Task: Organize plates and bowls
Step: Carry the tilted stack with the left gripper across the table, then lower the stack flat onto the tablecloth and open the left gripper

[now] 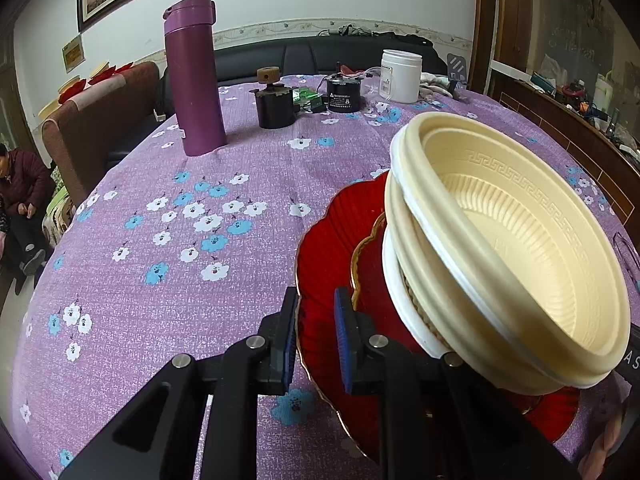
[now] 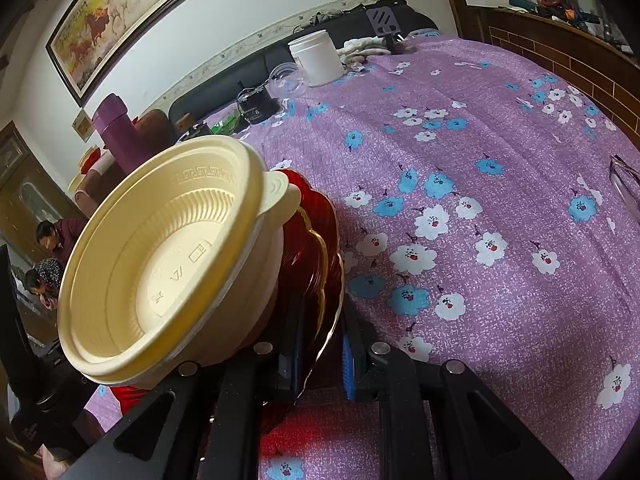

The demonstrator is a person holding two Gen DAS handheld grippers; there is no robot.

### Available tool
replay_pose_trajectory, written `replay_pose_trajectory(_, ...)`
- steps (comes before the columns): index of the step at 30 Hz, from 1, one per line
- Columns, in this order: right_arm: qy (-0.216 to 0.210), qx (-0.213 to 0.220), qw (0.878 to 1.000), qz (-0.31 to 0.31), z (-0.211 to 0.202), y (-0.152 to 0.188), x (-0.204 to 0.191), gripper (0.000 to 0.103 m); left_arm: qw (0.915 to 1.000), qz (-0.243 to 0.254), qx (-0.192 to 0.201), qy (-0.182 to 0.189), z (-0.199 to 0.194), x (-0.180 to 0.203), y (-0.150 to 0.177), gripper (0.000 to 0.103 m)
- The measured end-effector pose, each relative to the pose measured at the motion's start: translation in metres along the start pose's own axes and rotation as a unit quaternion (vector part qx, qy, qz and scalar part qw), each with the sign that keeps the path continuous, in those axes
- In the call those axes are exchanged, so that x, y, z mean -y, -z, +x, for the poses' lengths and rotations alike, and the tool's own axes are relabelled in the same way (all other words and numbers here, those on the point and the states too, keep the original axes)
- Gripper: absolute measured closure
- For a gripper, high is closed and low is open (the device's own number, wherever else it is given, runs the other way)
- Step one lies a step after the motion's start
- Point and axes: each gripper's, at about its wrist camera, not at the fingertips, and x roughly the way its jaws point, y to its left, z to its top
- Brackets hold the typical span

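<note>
Two tongs, left and right, each straddled the red plates, apparently gripping; bowls tilted. Level them, lift slowly.

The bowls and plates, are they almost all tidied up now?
Nearly, it seems. Done: the cream bowls sit nested together on the red plates. In hand: the left gripper and right gripper each have their jaws around the plates' rim on opposite sides, though I can't tell how tightly. The bowls lean. Left: setting the pile down somewhere; no other plates or bowls show on the table.
</note>
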Motion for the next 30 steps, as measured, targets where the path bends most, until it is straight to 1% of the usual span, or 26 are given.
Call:
replay_pose_trajectory(5,0.004,-0.002,1.000,-0.005,0.001,0.001,-0.002,0.084,1.0000,-0.001,-0.004,0.006,0.000,-0.002,0.001,0.087)
replay_pose_trajectory(8,0.008,-0.004,1.000,-0.004,0.001,0.001,-0.002,0.084,0.9999,-0.004,-0.008,0.010,0.000,-0.005,0.002,0.085)
replay_pose_trajectory(9,0.011,-0.007,1.000,-0.002,0.002,0.001,-0.001,0.079,0.9998,-0.006,-0.011,0.013,0.000,-0.006,0.002,0.082)
replay_pose_trajectory(10,0.011,-0.013,1.000,-0.001,0.002,0.001,0.000,0.077,0.9998,-0.009,-0.013,0.011,0.000,-0.008,0.003,0.075)
replay_pose_trajectory(11,0.008,-0.018,1.000,0.002,0.003,0.001,0.001,0.072,0.9998,-0.010,-0.014,0.009,-0.001,-0.011,0.004,0.071)
replay_pose_trajectory(12,0.005,-0.024,1.000,0.003,0.003,0.001,0.003,0.066,0.9997,-0.015,-0.014,0.011,-0.003,-0.015,0.005,0.064)
replay_pose_trajectory(13,0.002,-0.027,1.000,0.004,0.000,0.003,0.003,0.063,0.9995,-0.023,-0.015,0.015,-0.005,-0.020,0.007,0.057)
replay_pose_trajectory(16,0.010,-0.013,1.000,-0.005,-0.015,0.009,0.002,0.060,0.9986,-0.039,-0.013,0.032,-0.014,-0.030,0.011,0.048)
replay_pose_trajectory(17,0.009,-0.010,1.000,-0.009,-0.020,0.011,0.001,0.060,0.9987,-0.039,-0.008,0.032,-0.019,-0.032,0.014,0.045)
replay_pose_trajectory(19,0.013,0.001,1.000,-0.011,-0.032,0.015,0.001,0.059,0.9986,-0.041,0.002,0.034,-0.028,-0.034,0.021,0.037)
replay_pose_trajectory(21,0.019,0.014,1.000,-0.014,-0.043,0.020,0.001,0.053,0.9977,-0.047,0.015,0.045,-0.040,-0.035,0.032,0.032)
replay_pose_trajectory(22,0.022,0.019,0.999,-0.013,-0.048,0.024,0.001,0.051,0.9976,-0.047,0.020,0.047,-0.043,-0.034,0.035,0.027)
replay_pose_trajectory(25,0.021,0.028,0.999,-0.002,-0.055,0.031,0.002,0.048,0.9970,-0.040,0.045,0.047,-0.058,-0.028,0.048,0.019)
replay_pose_trajectory(30,0.029,0.063,0.998,0.003,-0.071,0.052,-0.007,0.044,0.9955,-0.016,0.073,0.059,-0.076,-0.015,0.069,0.014)
